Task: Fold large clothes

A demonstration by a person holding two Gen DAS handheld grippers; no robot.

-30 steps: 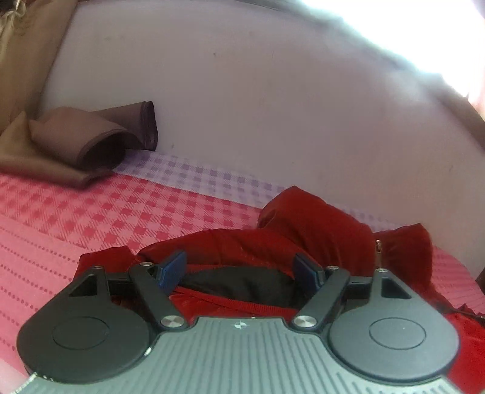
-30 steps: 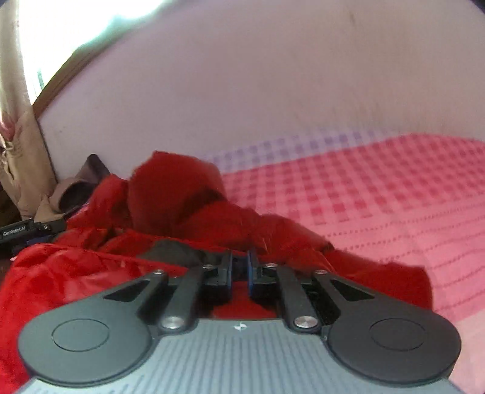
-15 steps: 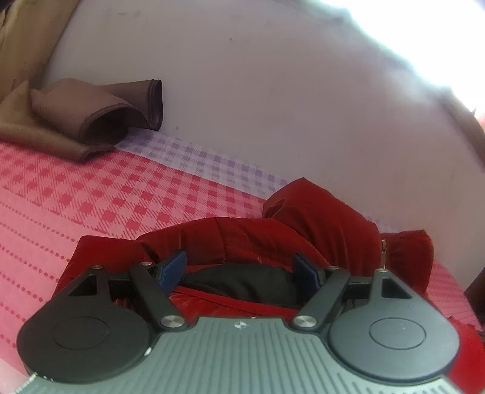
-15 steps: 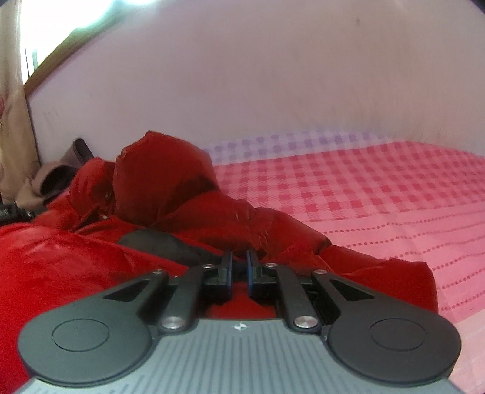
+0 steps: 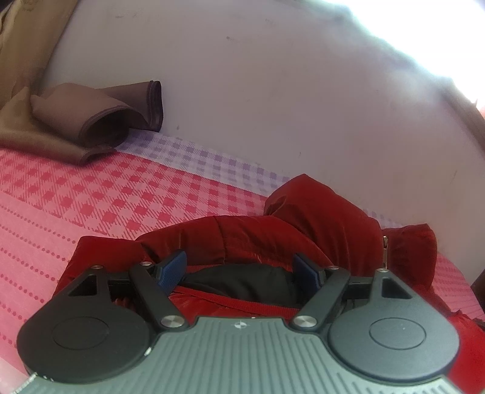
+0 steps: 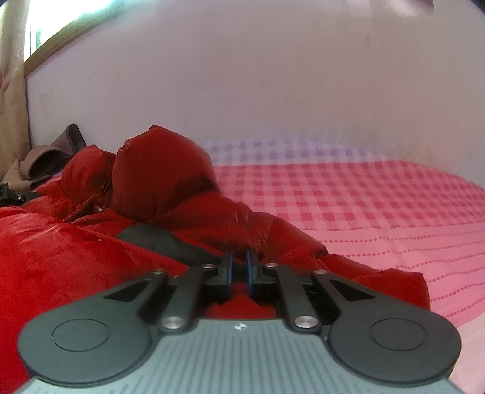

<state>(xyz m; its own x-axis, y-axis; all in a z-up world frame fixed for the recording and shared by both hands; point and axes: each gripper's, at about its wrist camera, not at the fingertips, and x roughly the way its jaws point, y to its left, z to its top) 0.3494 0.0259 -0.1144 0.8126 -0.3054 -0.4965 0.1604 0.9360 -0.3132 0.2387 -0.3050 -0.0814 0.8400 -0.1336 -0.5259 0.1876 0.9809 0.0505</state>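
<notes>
A red puffer jacket [image 5: 272, 236] with a black lining [image 5: 245, 282] lies crumpled on the pink checked bed [image 5: 106, 200]. My left gripper [image 5: 239, 269] is open, its blue pads [image 5: 171, 268] spread on either side of the lining at the jacket's edge. In the right wrist view the jacket [image 6: 169, 181] fills the left side, hood bunched up at the back. My right gripper [image 6: 239, 268] is nearly closed, its jaws pinching a fold of the red fabric low over the bed.
A brown folded cloth [image 5: 91, 121] lies at the bed's far left against the pale wall [image 5: 272, 91]; it also shows in the right wrist view [image 6: 51, 160]. The pink bedsheet [image 6: 379, 218] stretches to the right. A bright window [image 6: 51, 18] is at the upper left.
Both grippers have dropped lower toward the bed. The jacket's hood has settled further back. The right gripper stays pinched on the fabric; the left stays open.
</notes>
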